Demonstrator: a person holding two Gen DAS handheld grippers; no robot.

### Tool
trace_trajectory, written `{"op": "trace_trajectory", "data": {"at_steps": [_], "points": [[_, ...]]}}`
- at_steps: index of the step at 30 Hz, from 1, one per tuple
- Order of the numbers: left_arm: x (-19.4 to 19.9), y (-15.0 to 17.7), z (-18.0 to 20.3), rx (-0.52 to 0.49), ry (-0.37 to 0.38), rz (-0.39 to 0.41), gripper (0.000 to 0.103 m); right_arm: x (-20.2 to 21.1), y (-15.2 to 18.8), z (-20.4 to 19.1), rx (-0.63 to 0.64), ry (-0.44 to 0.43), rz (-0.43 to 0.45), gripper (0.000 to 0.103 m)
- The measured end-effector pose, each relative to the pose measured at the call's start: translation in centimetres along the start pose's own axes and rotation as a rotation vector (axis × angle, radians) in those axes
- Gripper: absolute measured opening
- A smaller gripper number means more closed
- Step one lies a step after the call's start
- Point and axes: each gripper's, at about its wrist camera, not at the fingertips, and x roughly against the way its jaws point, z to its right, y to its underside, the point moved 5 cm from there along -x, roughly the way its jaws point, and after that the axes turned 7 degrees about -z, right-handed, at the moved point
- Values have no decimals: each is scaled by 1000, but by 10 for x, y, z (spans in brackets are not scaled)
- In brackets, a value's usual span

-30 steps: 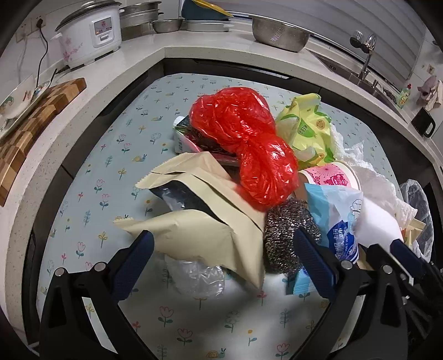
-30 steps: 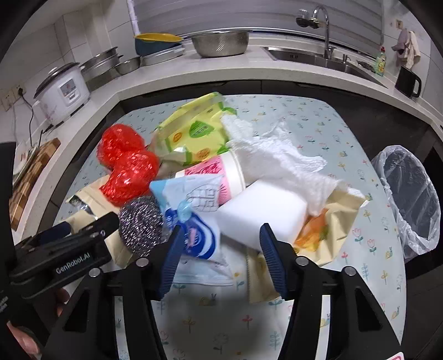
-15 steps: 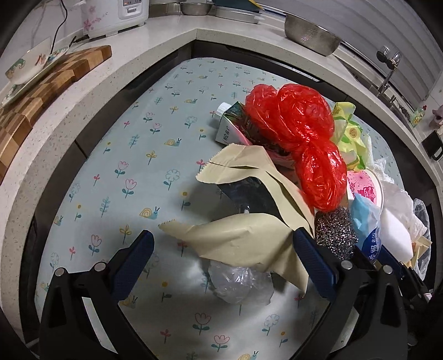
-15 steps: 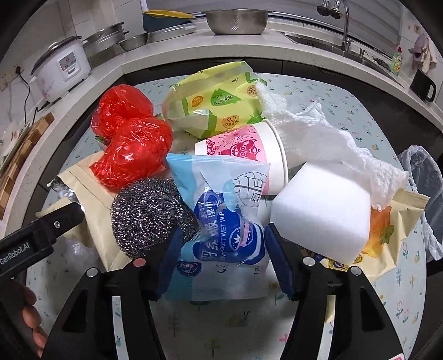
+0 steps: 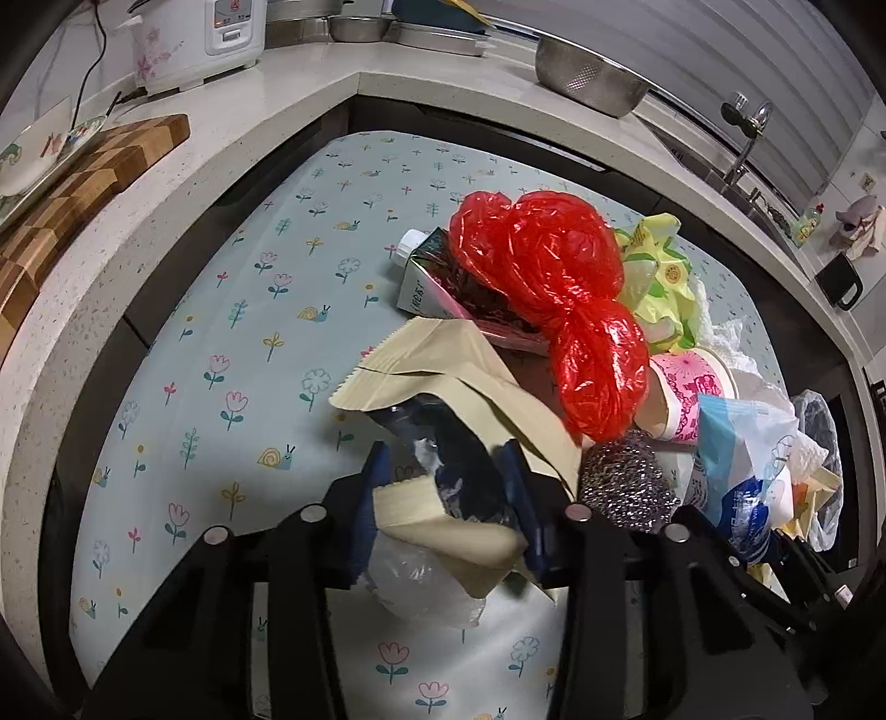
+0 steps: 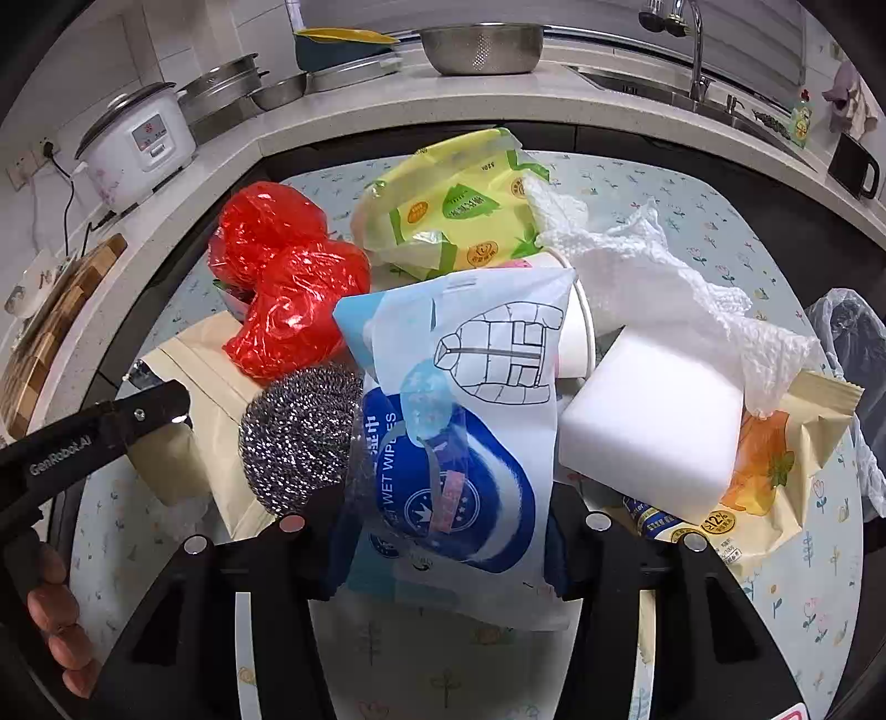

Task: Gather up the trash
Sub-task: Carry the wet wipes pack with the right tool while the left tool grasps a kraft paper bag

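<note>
A heap of trash lies on the flower-print table (image 5: 232,343). My left gripper (image 5: 446,498) is closing, and its pads pinch a beige pouch (image 5: 443,360) with a dark window, crumpling it. In the right wrist view my right gripper (image 6: 446,543) is also closing, with its pads against a blue-and-white wet wipes pack (image 6: 465,421) that stands tilted up between them. A steel scourer (image 6: 299,432) touches the pack's left side and a white sponge block (image 6: 648,426) lies at its right. A red plastic bag (image 5: 554,288) sits on top of the heap.
A bin with a clear liner (image 6: 853,332) stands off the table's right edge. Also in the heap are a yellow-green pack (image 6: 454,205), paper towel (image 6: 653,271), a pink paper cup (image 5: 686,393), a carton (image 5: 421,277) and an orange snack pouch (image 6: 775,459). Counters with a rice cooker (image 5: 194,39) surround the table.
The left jaws have gone from wide apart to pinched on the beige pouch. The right gripper has moved in closer, and the wet wipes pack now stands tipped up between its jaws.
</note>
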Motion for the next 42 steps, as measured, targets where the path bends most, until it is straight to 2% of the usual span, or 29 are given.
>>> {"op": "trace_trajectory", "data": {"at_steps": [4,5,16,26,31,35,42], "points": [[17,-1,6,-33,1,53,25,21,-2,-2,2,-5,37,51],[21,-1,7,-41,4,64,0,26,-2,-2,3,-7,47,51],[60,4,23,-69,49,120,0,78,1,4,-11,-11,137,51],[105,2,53,-120,97,198,0,112,4,29,-57,2,203,51],[118,-1,92,-192,114,229,0,129,1,57,-106,23,244,51],[117,-2,127,-248,144,224,0,139,0,87,-154,47,265,51],[109,3,208,-355,196,215,0,154,4,143,-229,102,289,51]]}}
